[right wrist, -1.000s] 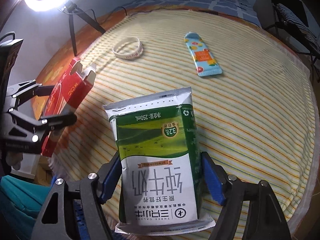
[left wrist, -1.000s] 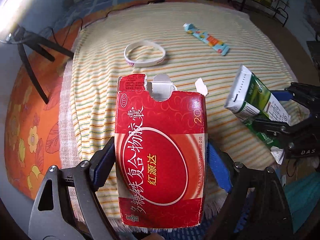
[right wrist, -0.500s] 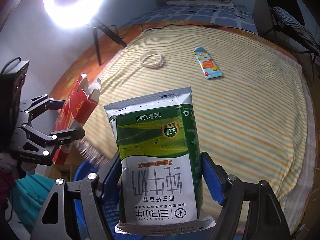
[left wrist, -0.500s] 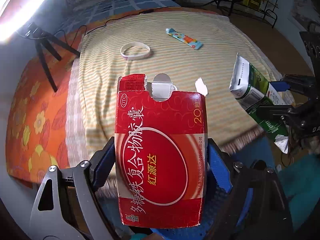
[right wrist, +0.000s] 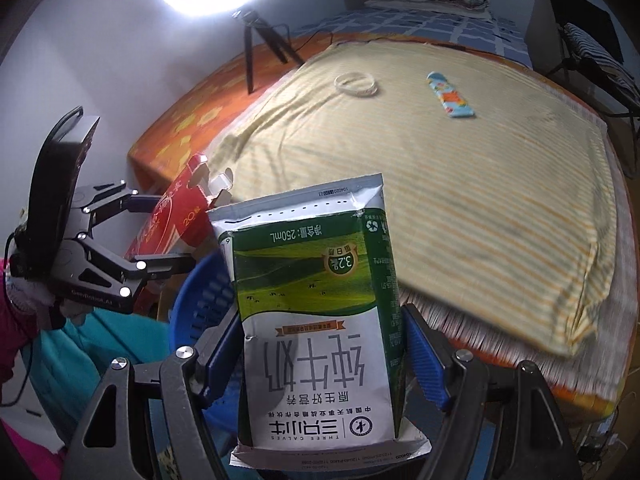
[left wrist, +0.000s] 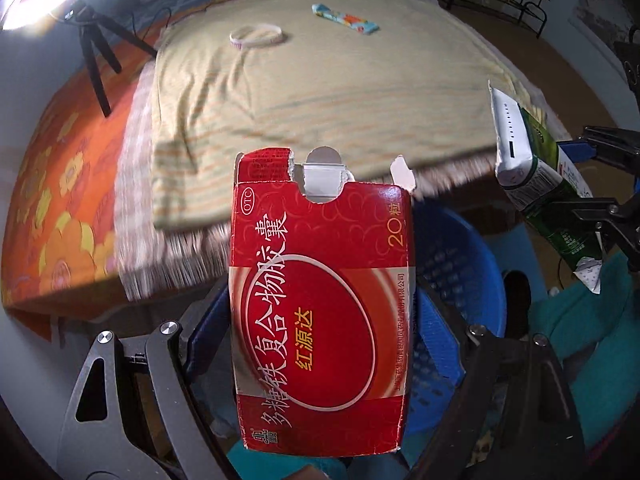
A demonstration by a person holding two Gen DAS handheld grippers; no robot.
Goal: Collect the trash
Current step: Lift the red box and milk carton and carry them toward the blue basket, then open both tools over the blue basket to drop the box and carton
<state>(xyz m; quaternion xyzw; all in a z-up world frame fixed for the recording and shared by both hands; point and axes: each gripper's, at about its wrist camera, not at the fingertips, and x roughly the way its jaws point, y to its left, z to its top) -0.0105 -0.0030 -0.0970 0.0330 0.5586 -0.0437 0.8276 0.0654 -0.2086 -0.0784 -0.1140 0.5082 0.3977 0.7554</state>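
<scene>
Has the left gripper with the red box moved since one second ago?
Yes. The left gripper, shut on the red box, has pulled back off the striped blanket and now hangs over the blue basket.

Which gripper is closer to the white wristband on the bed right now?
Hard to call; perhaps the left. The left gripper, holding the red box, and the right gripper, holding the milk pouch, are both off the bed's edge, far from the wristband.

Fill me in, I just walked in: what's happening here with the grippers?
Trash pickup. The left gripper holds a red box, the right gripper a milk pouch, both over a blue basket beside the bed. A wristband and a wrapper lie on the bed.
</scene>
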